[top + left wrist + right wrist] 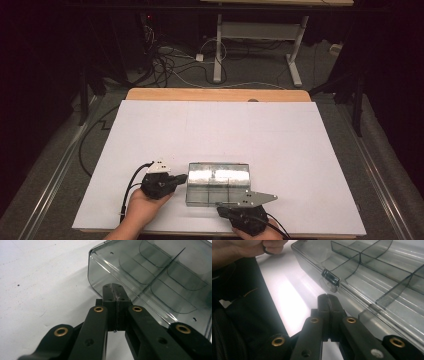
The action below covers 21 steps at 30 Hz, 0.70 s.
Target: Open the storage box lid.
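A clear plastic box [217,182] with inner dividers lies near the front of the white table top [220,130], empty as far as I can see. My left gripper [183,178] is shut with nothing in it, its tip at the box's left end wall. In the left gripper view the joined jaws [115,291] point at the box's [160,277] lower corner. My right gripper [221,209] is shut too and lies along the box's front side. In the right gripper view its tip [327,298] sits just short of a small latch [331,278] on the box [382,272].
A wooden strip [215,94] edges the table's far side. Beyond it, cables [170,65] lie on the floor around a white desk frame [260,35]. The person's left hand [244,248] and a dark shape [242,305] are left of the box in the right gripper view.
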Motion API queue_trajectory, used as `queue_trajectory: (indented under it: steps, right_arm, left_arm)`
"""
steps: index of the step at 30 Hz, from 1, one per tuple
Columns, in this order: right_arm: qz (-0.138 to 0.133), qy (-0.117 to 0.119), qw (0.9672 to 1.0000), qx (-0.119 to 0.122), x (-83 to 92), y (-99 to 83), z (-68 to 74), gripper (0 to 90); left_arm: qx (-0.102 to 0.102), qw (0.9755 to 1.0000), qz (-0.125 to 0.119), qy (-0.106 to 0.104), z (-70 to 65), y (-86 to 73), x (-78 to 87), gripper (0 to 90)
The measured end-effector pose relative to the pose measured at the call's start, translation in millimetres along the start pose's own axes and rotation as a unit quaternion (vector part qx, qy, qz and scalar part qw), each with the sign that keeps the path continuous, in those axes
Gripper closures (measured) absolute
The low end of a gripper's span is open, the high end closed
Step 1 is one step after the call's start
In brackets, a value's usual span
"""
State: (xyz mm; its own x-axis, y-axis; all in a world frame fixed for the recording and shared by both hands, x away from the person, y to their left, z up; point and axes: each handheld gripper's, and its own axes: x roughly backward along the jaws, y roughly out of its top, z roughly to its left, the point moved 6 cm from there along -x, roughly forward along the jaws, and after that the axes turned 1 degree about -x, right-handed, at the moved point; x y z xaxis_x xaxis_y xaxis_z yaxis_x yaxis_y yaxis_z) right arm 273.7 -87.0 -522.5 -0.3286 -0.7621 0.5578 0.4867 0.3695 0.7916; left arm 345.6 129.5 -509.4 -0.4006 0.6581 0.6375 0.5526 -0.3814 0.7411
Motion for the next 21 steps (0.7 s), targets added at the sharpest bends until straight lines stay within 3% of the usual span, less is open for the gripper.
queue_trajectory:
  steps: [10,21]
  right_arm:
    - [-0.012,0.013,0.9998,-0.012,0.6,2.6,-0.9,90.0]
    - [-0.018,0.018,0.9996,-0.008,1.4,4.1,0.3,90.0]
  left_arm:
    - [-0.004,1.0,0.003,0.003,-1.1,-1.9,1.4,87.2]
    - [-0.008,0.9999,0.002,0.008,-2.1,-3.4,5.8,87.1]
